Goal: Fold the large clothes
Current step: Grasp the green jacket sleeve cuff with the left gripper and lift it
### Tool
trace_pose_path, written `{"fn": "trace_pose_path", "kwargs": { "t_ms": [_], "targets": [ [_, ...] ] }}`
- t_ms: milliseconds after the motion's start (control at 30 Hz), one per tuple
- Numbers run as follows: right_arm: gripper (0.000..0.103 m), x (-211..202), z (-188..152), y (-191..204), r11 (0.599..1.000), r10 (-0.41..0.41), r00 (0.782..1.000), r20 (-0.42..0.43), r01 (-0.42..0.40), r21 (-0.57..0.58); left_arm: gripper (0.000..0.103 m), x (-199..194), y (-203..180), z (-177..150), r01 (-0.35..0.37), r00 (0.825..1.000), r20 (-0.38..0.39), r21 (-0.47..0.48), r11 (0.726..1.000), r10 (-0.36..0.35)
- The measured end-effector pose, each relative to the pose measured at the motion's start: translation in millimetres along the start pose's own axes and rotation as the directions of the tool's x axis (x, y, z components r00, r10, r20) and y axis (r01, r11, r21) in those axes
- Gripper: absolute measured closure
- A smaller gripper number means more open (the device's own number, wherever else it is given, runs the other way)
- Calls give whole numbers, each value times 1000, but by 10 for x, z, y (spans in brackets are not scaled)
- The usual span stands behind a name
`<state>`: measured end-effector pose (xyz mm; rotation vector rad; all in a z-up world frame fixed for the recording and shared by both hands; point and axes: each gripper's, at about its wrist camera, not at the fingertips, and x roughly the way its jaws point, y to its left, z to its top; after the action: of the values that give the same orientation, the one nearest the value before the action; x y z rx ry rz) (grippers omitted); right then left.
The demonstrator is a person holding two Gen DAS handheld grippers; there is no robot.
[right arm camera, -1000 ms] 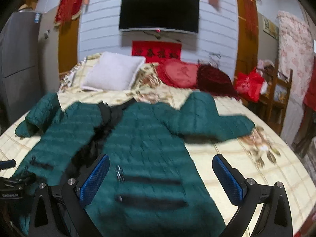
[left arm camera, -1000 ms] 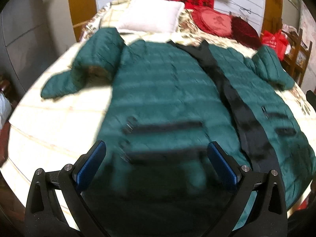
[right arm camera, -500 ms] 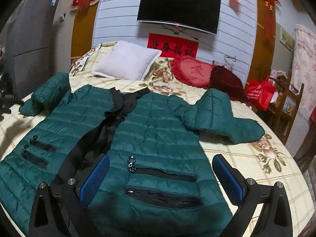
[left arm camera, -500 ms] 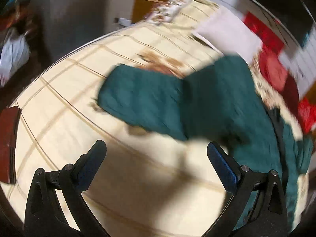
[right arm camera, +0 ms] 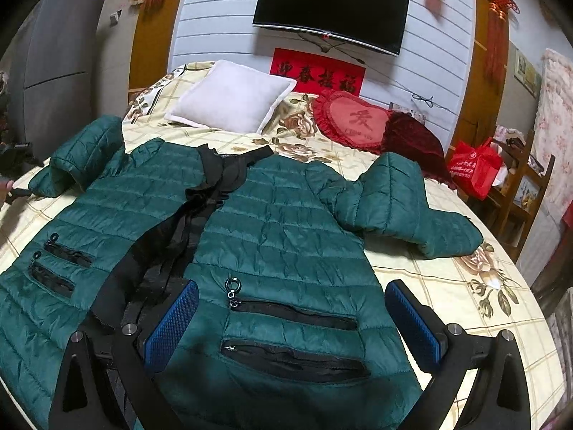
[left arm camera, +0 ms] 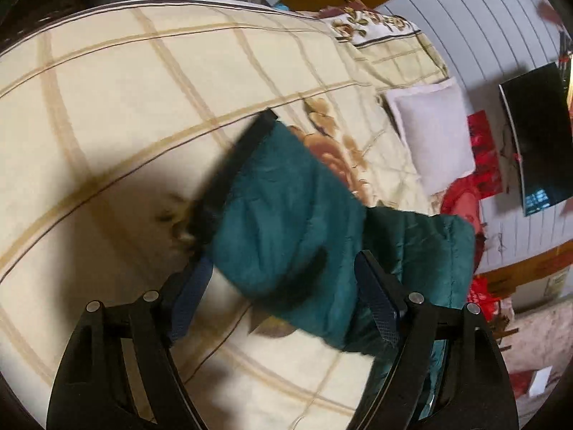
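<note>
A dark green quilted jacket (right arm camera: 279, 222) lies face up and open on the bed, black lining showing down its middle. My right gripper (right arm camera: 292, 286) hovers open over the hem by the zip pockets, nothing pinched. The left wrist view shows the jacket's folded sleeve (left arm camera: 286, 215) with its black cuff (left arm camera: 247, 143) on the cream sheet (left arm camera: 107, 107). My left gripper (left arm camera: 283, 258) straddles this sleeve's near end, jaws closing, blue pads (left arm camera: 189, 294) wide apart and not visibly pressing the fabric. The other sleeve (right arm camera: 394, 197) lies bent at the right.
A white pillow (right arm camera: 232, 96), a red heart cushion (right arm camera: 354, 122) and a dark red cushion (right arm camera: 412, 136) sit at the head of the bed. A red bag (right arm camera: 476, 168) rests on a wooden chair to the right. A television (right arm camera: 329, 10) hangs on the wall.
The left gripper swung from the jacket's front over to the sleeve, rolling as it went, and its jaws have narrowed. The right gripper sank slightly towards the hem.
</note>
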<state>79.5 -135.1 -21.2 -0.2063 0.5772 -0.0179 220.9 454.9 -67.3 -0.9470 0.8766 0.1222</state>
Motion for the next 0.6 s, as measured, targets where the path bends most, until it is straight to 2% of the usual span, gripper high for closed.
{"fn": "trace_pose_path", "kwargs": {
  "t_ms": [100, 133, 167, 200, 233, 267, 367, 433, 500, 533, 600],
  "targets": [
    [0, 16, -4, 38, 1000, -3, 1000, -5, 3, -16, 22, 52, -47, 52, 1, 1000, 13, 23, 1000, -1],
    [0, 15, -7, 50, 1000, -5, 1000, -4, 5, -23, 26, 57, -63, 63, -14, 1000, 26, 32, 999, 14],
    [0, 21, -4, 53, 1000, -6, 1000, -4, 6, -26, 43, 61, -59, 70, -35, 999, 36, 30, 999, 34],
    [0, 27, -3, 56, 1000, -8, 1000, -4, 8, -29, 55, 67, -56, 79, -84, 995, 55, 26, 996, 83],
    [0, 37, -2, 57, 999, -8, 1000, -6, 8, -31, 86, 102, -28, 92, -129, 990, 54, 18, 991, 128],
    [0, 37, -4, 60, 999, -9, 1000, -7, 9, -30, 93, 114, -3, 99, -156, 986, 62, 7, 988, 155],
    [0, 49, -6, 62, 999, -10, 1000, -15, 9, -31, 97, 60, -36, 85, -196, 975, 106, 18, 980, 194],
    [0, 38, -8, 50, 1000, -12, 1000, -14, 12, -29, 97, -104, -93, 44, -196, 964, 195, 54, 979, 183],
    [0, 20, -10, 25, 1000, -12, 1000, -8, 11, -21, 98, -380, -89, 17, -205, 935, 306, 51, 977, 180],
    [0, 10, -10, 6, 1000, -11, 1000, -5, 11, -16, 98, -469, -71, 24, -209, 923, 337, 41, 977, 183],
    [0, 1, -7, -31, 1000, -12, 1000, -3, 12, -2, 98, -734, -37, 55, -252, 885, 406, 7, 968, 227]
  ]
}}
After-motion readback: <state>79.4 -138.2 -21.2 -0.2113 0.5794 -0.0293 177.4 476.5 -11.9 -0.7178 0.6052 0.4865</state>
